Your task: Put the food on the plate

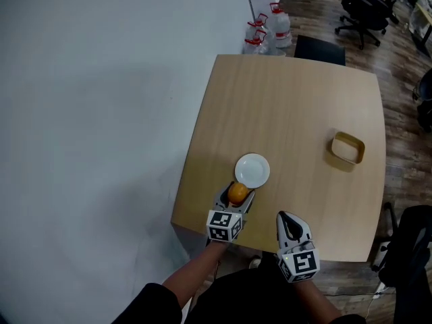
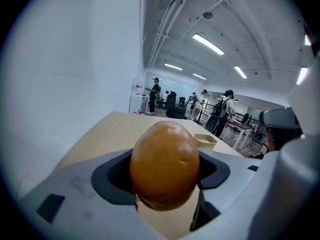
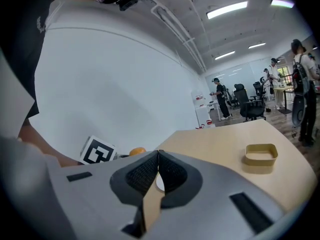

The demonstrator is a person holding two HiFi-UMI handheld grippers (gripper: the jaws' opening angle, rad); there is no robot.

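The left gripper (image 1: 238,196) has its jaws closed around the food (image 2: 165,164) — an orange-brown, egg-shaped piece — and holds it just beside the white plate (image 1: 252,170), at its near edge. The right gripper (image 3: 158,159) is empty, jaws pressed together, over the table (image 1: 290,113).

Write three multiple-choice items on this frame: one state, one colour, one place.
1. Right gripper is:
A open
B shut, empty
C shut on a cup

2. Plate is:
A white
B blue
C black

3. Food is:
A on the plate
B in the left gripper
C under the right gripper

Answers:
1 B, its jaws meet with nothing between.
2 A, it shows white in the head view.
3 B, the jaws clamp it short of the plate.
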